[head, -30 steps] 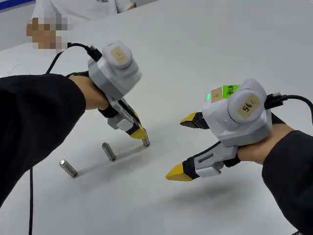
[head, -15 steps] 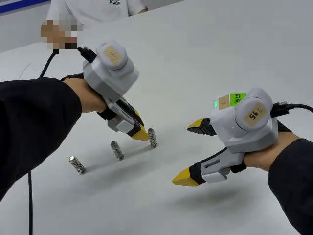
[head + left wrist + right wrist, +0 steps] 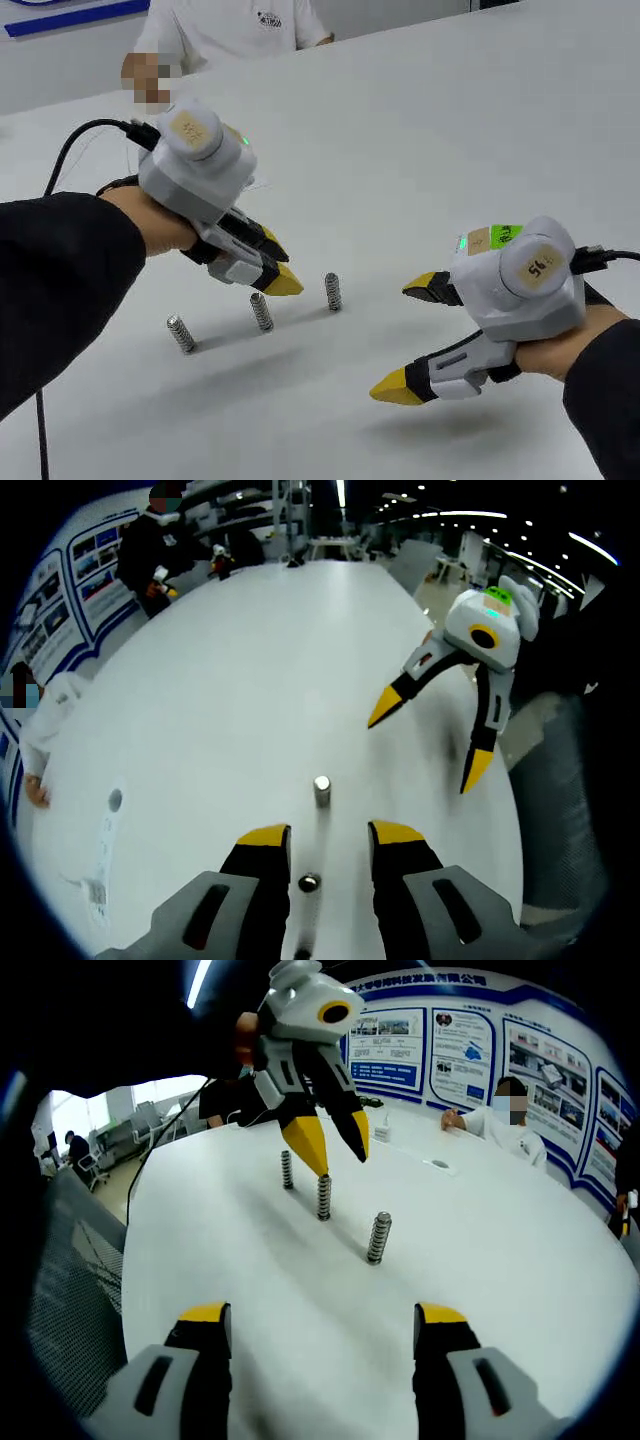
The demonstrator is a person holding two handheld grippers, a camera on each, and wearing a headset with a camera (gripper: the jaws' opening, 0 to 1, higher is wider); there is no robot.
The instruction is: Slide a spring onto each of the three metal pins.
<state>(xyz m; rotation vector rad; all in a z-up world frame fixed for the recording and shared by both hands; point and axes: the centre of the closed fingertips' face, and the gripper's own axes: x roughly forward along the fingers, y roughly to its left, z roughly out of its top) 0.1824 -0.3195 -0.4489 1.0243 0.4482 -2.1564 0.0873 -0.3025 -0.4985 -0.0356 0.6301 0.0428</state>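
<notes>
**Workbench, head view, left to right**

- Black cable [image 3: 70, 150]: runs from the back of the left gripper across the white table [image 3: 450, 150].
- Left gripper [image 3: 278, 265]: held in the hand of a black-sleeved arm, with the yellow tips pointing down and to the right. The left gripper view [image 3: 330, 835] shows its jaws a little apart with nothing pinched.
- First spring [image 3: 181, 334]: a coil standing on the table, well clear of both grippers.
- Second spring [image 3: 261, 311]: stands just beneath the left gripper's lower tip.
  - In the left gripper view it sits low between the jaws [image 3: 308, 883], untouched.
  - Its top end shows as a bright round metal spot.
- Third spring [image 3: 333, 291]: stands on open table between the two grippers. The left gripper view has it straight ahead of the tips [image 3: 321, 790].
- Right gripper [image 3: 405, 338]: jaws spread wide, empty, and held above the table. It also appears in the left gripper view [image 3: 430, 738].

**Added by the right gripper view**

- The right gripper's own tips [image 3: 322, 1312] are far apart.
- The row is seen side-on, all upright:
  - the third spring is nearest [image 3: 378, 1237];
  - the second comes next [image 3: 323, 1197];
  - the first is farthest [image 3: 287, 1169].
- The left gripper [image 3: 335, 1150] hangs over the second spring, apart from it.
- Blue-and-white wall posters [image 3: 470, 1045] hang behind.
</notes>
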